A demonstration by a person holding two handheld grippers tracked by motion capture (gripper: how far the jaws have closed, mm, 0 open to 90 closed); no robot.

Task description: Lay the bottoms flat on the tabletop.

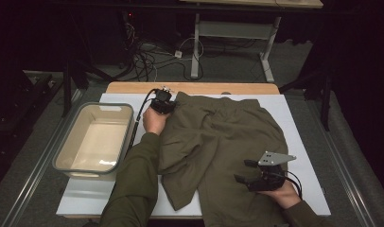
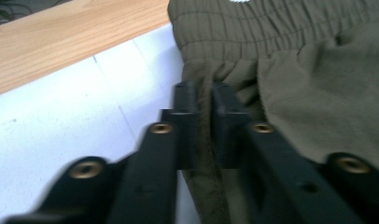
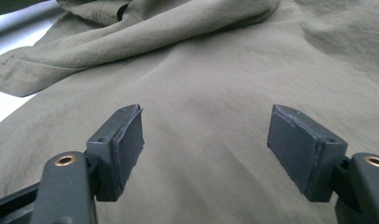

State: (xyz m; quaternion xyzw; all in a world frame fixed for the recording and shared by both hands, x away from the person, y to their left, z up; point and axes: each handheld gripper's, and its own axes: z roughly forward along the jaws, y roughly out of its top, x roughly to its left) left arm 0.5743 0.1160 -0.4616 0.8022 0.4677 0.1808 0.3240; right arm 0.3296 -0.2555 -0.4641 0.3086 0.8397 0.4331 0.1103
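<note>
An olive-green garment point(image 1: 228, 137) with a gathered elastic waistband lies rumpled across the white table mat point(image 1: 306, 142). My left gripper point(image 1: 161, 105) is at the garment's far left corner. In the left gripper view its jaws point(image 2: 205, 93) stand almost together, with a seamed edge of the garment point(image 2: 318, 93) pinched between the pads just below the waistband. My right gripper point(image 1: 242, 171) hovers over the near right part of the cloth. In the right gripper view it point(image 3: 204, 144) is open wide, with smooth fabric point(image 3: 201, 70) beneath it and nothing between the pads.
A grey plastic bin point(image 1: 69, 142), empty inside, stands on the mat's left side beside my left forearm. A wooden table edge point(image 1: 190, 88) runs along the far side. Beyond it are cables and a desk frame point(image 1: 196, 47) on the floor.
</note>
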